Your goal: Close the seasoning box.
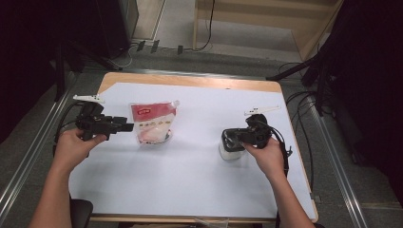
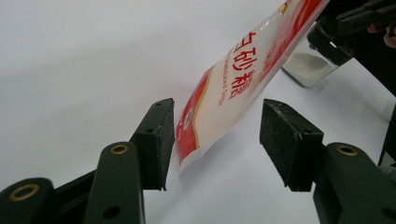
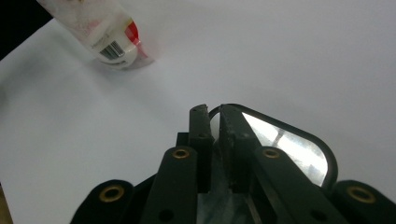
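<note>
The sugar pouch (image 1: 153,122) is standing on the white table (image 1: 190,175), left of centre, its edge lying between our left gripper's (image 2: 217,140) spread jaws. Our right gripper (image 3: 214,122) is pinching the container's rim (image 3: 285,135), well apart.

- A wooden table (image 1: 190,81) with rounded corners stands on a grey floor; pale wood shows along its far edge.
- A large white sheet (image 1: 190,175) covers nearly the whole tabletop.
- A red-and-white plastic pouch of sugar (image 1: 152,121), with red lettering and a corner spout, lies on the sheet left of the middle.
- A clear, rounded container with a black rim (image 1: 231,145), holding white powder, stands on the sheet towards the right, well apart from the pouch.
</note>
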Demonstrator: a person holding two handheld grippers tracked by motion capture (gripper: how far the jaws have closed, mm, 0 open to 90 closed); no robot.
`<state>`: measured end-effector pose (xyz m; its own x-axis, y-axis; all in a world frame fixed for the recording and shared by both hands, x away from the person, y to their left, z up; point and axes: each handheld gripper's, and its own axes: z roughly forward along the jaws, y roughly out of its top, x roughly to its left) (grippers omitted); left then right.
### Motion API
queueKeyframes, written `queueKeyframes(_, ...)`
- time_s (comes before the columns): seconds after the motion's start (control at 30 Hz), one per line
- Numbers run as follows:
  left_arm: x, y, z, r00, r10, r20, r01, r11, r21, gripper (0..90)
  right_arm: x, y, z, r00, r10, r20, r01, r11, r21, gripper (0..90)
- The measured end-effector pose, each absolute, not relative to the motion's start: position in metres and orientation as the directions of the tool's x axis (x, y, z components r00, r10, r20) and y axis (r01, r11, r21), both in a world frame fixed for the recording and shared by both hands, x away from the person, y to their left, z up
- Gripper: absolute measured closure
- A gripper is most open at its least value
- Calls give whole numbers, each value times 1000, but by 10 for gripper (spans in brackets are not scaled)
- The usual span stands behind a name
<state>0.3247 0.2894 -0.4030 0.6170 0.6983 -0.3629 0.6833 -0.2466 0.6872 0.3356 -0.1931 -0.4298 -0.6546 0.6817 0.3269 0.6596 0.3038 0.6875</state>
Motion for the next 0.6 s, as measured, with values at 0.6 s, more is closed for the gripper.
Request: queueKeyframes(0.6,325,293,-404,609,709,-356,682,-238,691,460,341,-241,-431,-616,725,310,617,199,761,478)
